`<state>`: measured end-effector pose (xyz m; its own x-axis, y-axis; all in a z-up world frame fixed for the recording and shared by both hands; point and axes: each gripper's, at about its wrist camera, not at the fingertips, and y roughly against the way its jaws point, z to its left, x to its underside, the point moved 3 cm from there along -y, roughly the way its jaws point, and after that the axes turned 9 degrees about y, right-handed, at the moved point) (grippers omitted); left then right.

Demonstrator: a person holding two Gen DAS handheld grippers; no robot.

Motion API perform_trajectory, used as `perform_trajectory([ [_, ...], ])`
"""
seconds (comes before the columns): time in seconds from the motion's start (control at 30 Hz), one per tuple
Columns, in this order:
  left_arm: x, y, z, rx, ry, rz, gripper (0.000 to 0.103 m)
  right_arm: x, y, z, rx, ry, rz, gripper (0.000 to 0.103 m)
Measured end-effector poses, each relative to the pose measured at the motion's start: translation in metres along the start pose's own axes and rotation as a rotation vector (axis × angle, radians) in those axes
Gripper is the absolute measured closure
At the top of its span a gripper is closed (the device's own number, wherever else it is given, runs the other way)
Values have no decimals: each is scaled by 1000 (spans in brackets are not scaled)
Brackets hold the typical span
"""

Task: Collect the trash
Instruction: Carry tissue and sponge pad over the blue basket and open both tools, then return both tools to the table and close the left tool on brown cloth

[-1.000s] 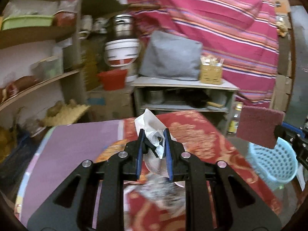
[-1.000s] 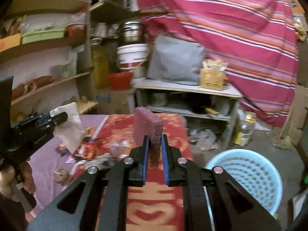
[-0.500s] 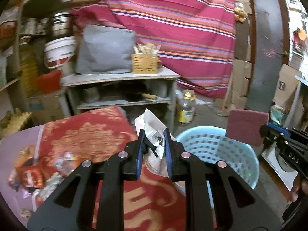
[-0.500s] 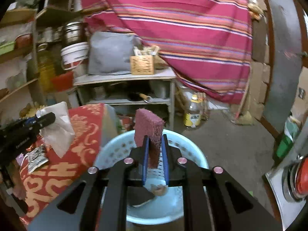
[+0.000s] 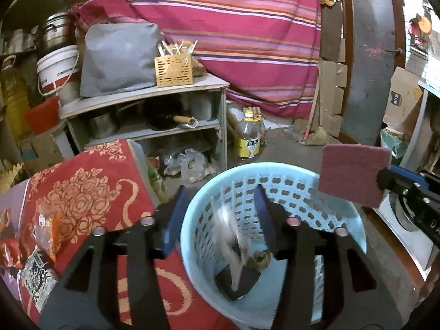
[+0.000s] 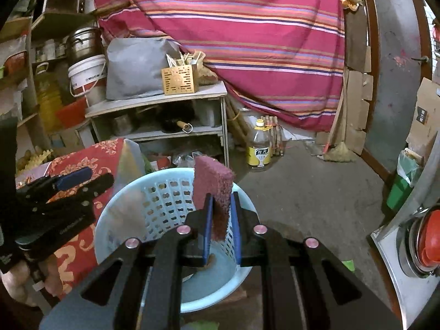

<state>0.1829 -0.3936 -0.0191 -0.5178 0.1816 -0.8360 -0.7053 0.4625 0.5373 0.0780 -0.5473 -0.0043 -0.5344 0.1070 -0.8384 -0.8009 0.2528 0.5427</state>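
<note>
Trash: a crumpled white paper (image 5: 232, 236), blurred, is inside the blue basket (image 5: 354, 236), free of both pads and above the dark scrap (image 5: 238, 279) and brown lump (image 5: 261, 255) on the bottom.
Left gripper (image 5: 220, 214): over the basket's near rim; its jaws have just been opening and now stand wide, nothing pressed between them.
Right gripper (image 6: 221, 220): jaws clamped on a maroon scouring pad (image 6: 213, 189), which stands upright above the basket.
Basket: on the floor, just beside the table with the red flowered cloth (image 5: 82, 192).
Table litter: snack wrappers (image 5: 41, 247) lie on the cloth at the left.
Backdrop: grey shelf unit (image 5: 143, 96), oil bottle (image 5: 249, 137), striped cloth (image 5: 233, 27).
</note>
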Motion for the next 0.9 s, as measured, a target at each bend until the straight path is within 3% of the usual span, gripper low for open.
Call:
perform_trajectory([
  [0.07, -1, 6, 9, -39, 8, -26, 27, 0, -2, 4, -10, 0, 2, 90],
  [0.27, -8, 34, 45, -128, 47, -83, 10, -2, -13, 32, -40, 39, 29, 87],
  [0.33, -9, 44, 56, -142, 57, -95, 8, -1, -18, 38, -30, 40, 38, 86],
  [0.4, -9, 56, 71, -176, 58, -108, 7, 0, -21, 41, -28, 33, 46, 68],
  [0.43, -9, 59, 75, -184, 58, -111, 6, 0, -20, 43, -15, 30, 44, 52],
  [0.47, -9, 65, 85, -200, 63, -115, 6, -2, -17, 45, -9, 32, 32, 46],
  [0.53, -9, 74, 98, -217, 75, -119, 6, -7, -10, 49, -13, 33, 16, 46],
  [0.7, -3, 102, 146, -285, 126, -126, 6, -20, 5, 73, -71, 40, -37, 32],
  [0.9, 18, 132, 205, -387, 165, -123, 6, -28, 13, 135, -196, 100, -57, 25],
])
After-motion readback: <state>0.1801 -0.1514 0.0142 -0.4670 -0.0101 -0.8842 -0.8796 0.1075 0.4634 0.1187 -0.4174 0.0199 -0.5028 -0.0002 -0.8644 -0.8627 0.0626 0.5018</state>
